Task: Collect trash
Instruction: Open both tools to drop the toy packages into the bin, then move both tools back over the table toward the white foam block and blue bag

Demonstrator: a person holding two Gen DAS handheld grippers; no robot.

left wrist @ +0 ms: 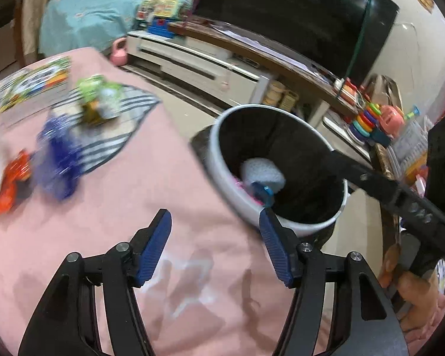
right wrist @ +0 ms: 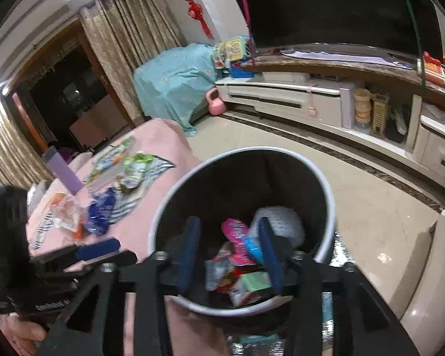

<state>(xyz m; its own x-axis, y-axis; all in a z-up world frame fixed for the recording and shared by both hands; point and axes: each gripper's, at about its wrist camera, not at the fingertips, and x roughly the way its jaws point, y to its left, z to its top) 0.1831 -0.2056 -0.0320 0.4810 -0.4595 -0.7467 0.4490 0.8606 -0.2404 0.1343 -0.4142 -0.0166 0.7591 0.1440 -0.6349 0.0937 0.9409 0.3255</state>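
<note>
Right wrist view: right tool (right wrist: 228, 253) hangs over the mouth of the white bin (right wrist: 330, 204) with its black liner, blue pads spread apart, nothing gripped between them. Down inside the bin: pink wrapper (right wrist: 235, 233), white crumpled wad (right wrist: 281, 222), green pack (right wrist: 256, 281), other mixed wrappers, blurred. Bin stands on the floor just beside the right edge of the pink-covered worktop (right wrist: 163, 139). Left tool (right wrist: 96, 250) shows at the left edge of this view, over the worktop near the bin, a hand (right wrist: 23, 335) under it.

Left wrist view: left tool (left wrist: 215, 246) over the pink cloth, jaws wide, empty. Its right pad sits in front of the bin's near rim; can't tell if touching. Right tool's arm crosses in from the right over the bin.

Trash left on the worktop, far left of the bin: blue wrapper (left wrist: 59, 154), orange wrapper (left wrist: 12, 184), green packet (left wrist: 96, 101) lying on a striped cloth (left wrist: 127, 118), colourful flat pack (left wrist: 38, 81) beyond. All motion-blurred. Purple box (right wrist: 63, 172) stands at the far left side of the worktop.

Background: TV, low white cabinet, pink kettlebell on the floor.
</note>
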